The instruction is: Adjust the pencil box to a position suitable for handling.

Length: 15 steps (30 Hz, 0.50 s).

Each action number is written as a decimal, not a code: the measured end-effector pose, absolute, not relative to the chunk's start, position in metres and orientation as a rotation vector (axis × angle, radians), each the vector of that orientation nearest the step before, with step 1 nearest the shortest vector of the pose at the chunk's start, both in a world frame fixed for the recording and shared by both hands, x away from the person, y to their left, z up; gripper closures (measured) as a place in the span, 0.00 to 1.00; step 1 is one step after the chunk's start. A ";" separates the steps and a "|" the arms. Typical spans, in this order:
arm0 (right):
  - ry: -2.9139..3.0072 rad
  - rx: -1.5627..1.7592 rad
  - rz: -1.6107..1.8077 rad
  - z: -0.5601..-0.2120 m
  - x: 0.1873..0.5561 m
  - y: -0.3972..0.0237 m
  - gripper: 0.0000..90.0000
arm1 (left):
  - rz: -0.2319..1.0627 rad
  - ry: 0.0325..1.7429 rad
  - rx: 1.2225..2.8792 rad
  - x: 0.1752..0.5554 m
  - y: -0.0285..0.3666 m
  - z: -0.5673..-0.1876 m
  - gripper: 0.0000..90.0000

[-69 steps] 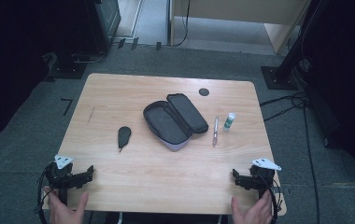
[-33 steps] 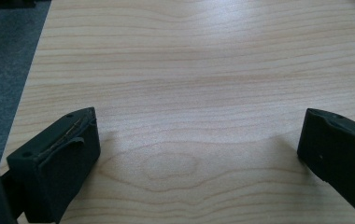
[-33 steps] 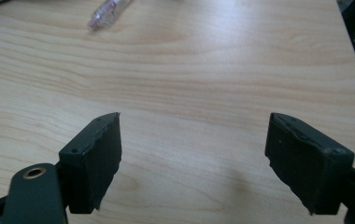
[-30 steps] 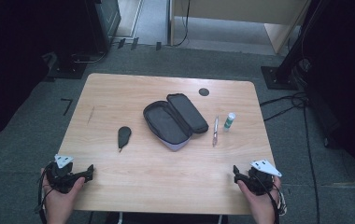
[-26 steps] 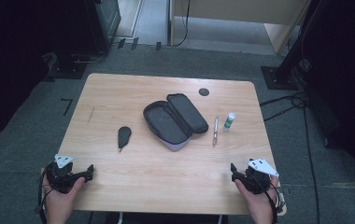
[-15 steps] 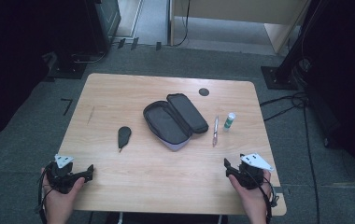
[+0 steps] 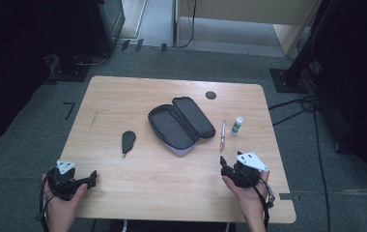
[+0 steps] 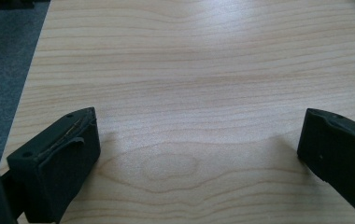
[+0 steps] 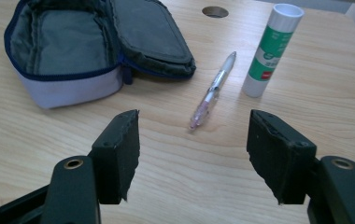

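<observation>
- Right tool: jaws apart, nothing between them, just narrowed, aimed at the pen.
- Pen: flat on the tabletop, between the open pencil case and the glue stick, apart from both.
- Best approached low, jaws straddling the barrel crosswise.
- Left tool: released, empty.

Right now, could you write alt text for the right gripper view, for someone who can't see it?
Two black jaws of the right gripper stand open above a wooden table, aimed at a pen lying just ahead. Right of the pen stands a green-and-white glue stick; to the left lies an open pencil case with a dark lining.
</observation>
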State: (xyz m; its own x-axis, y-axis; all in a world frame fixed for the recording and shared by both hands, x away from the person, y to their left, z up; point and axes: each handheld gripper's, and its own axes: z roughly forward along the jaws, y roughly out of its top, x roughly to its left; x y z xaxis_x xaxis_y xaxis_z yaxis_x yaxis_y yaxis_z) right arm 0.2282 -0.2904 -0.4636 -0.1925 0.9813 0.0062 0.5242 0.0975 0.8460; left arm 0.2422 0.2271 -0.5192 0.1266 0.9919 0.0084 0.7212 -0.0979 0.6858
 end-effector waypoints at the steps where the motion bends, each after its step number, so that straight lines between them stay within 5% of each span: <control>1: 1.786 1.478 0.995 -0.463 0.230 -0.288 0.41 | 0.664 1.648 1.878 0.242 0.227 -0.519 0.00; 15: 1.826 1.525 1.095 -0.461 0.256 -0.251 0.51 | 0.664 1.648 1.878 0.242 0.227 -0.519 0.00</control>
